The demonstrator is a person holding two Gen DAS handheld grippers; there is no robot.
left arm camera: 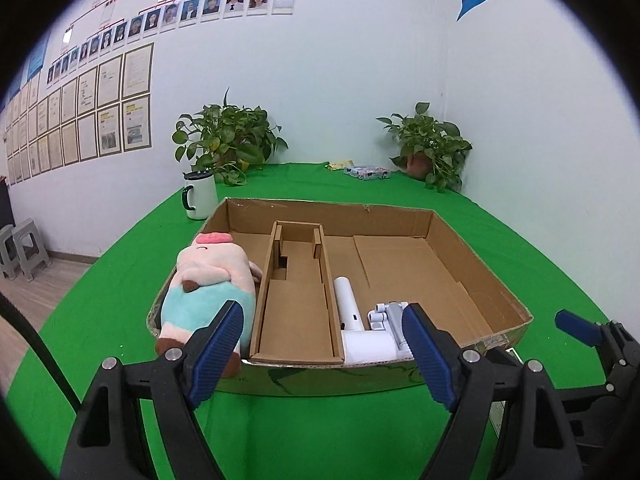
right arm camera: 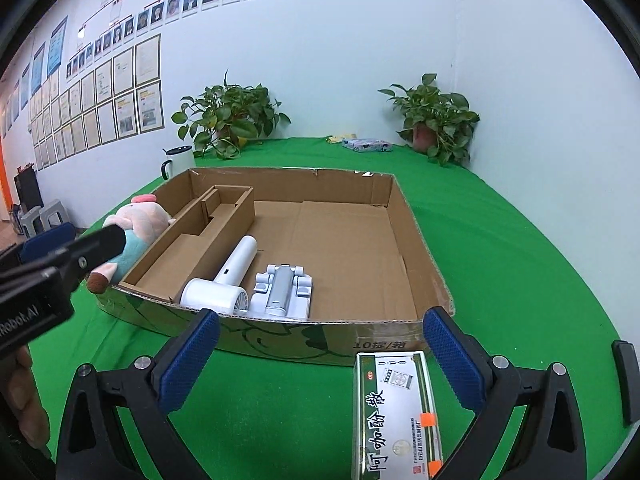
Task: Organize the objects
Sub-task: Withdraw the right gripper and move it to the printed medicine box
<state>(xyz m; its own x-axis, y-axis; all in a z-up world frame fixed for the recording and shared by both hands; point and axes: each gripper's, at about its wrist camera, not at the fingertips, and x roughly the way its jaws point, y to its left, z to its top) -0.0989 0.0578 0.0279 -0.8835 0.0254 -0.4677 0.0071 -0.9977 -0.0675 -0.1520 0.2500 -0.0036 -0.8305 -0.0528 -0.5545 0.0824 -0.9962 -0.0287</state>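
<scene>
Green cloth covers the tabletop (right arm camera: 500,240), and a shallow cardboard box (right arm camera: 420,264) sits in its middle with a narrow cardboard divider (left arm camera: 296,320) inside, toward the left. Three things appear sorted already: a plush pig (left arm camera: 208,288) lies in the strip along the box's left wall, while a white hair dryer (right arm camera: 228,276) and a white-and-grey gadget (right arm camera: 284,288) lie side by side against the near wall, just right of the divider. Most of the box floor toward the right and far walls is bare.

One thing plainly waits outside: a green-and-white medicine box (right arm camera: 396,416) lies flat on the cloth just beside the box's near wall. It sits below the right gripper (right arm camera: 320,364), whose blue pads stand wide apart and press on nothing. The left gripper (left arm camera: 324,356) is likewise released and empty, hovering before the near wall.

Judging by this, the job looks well along, with the medicine box the likely next item. Whether the mug (left arm camera: 200,196) near the left edge or the small packets (left arm camera: 366,171) at the far edge belong to the task cannot be told.
</scene>
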